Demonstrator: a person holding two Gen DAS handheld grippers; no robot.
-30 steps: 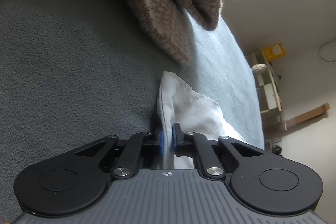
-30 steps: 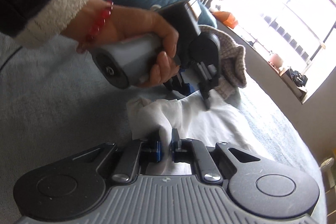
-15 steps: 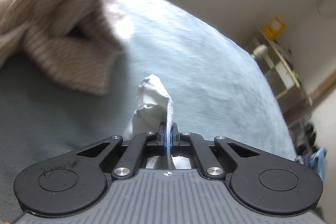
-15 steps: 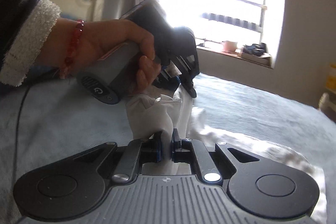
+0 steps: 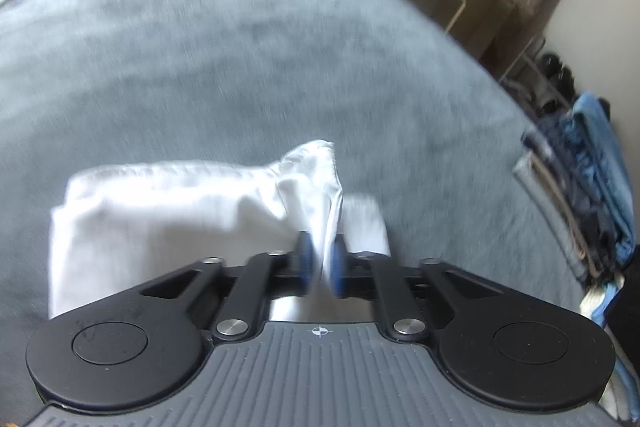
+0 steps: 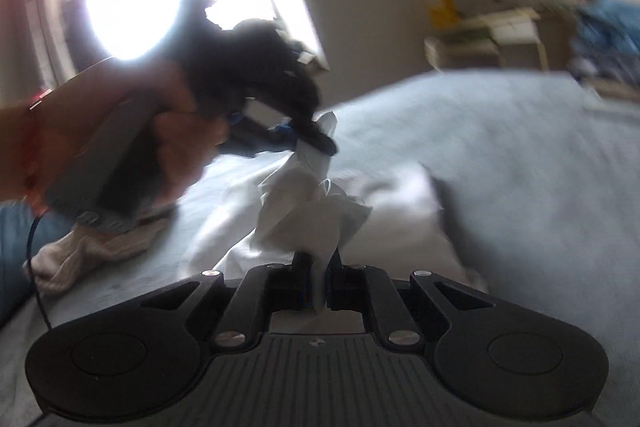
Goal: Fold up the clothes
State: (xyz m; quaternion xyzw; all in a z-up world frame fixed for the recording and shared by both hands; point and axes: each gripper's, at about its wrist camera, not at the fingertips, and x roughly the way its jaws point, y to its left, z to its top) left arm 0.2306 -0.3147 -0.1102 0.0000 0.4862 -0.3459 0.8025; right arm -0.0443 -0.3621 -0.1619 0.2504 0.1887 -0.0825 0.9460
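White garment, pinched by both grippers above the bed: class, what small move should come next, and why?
Probably carry both grips forward and lower them so the fold lands flat. The left gripper and right gripper each pinch the white garment, which hangs bunched between them while its lower part already lies on the grey bed cover.

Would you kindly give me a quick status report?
Left gripper and right gripper both shut on white garment. Garment partly lifted off grey bedspread. Nothing in the way.

One white garment, two grippers — left gripper, right gripper — one beige knit, one bed.
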